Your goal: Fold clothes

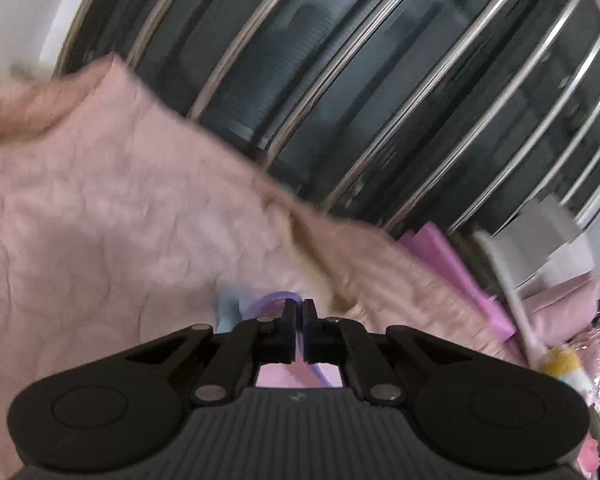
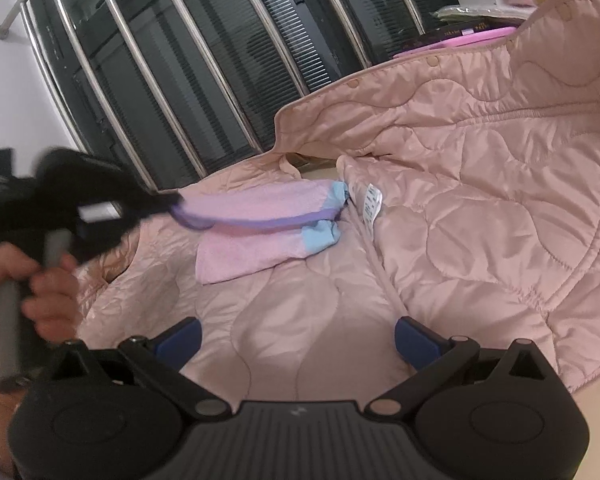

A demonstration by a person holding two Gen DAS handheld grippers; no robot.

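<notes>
Indoors, a quilted dusty-pink padded jacket (image 2: 440, 184) lies spread open, covering the whole surface beneath; dark glass doors behind steel railing bars (image 2: 188, 52) fill twelve o'clock. At centre lies a small pink knit garment with pale-blue cuffs and purple trim (image 2: 260, 236). The left gripper (image 1: 299, 312), coming in from nine o'clock, is clamped tight on its purple trim. The right gripper (image 2: 298, 334), at six o'clock, stands wide apart and empty over bare quilting. Clutter crowds one to two o'clock.
</notes>
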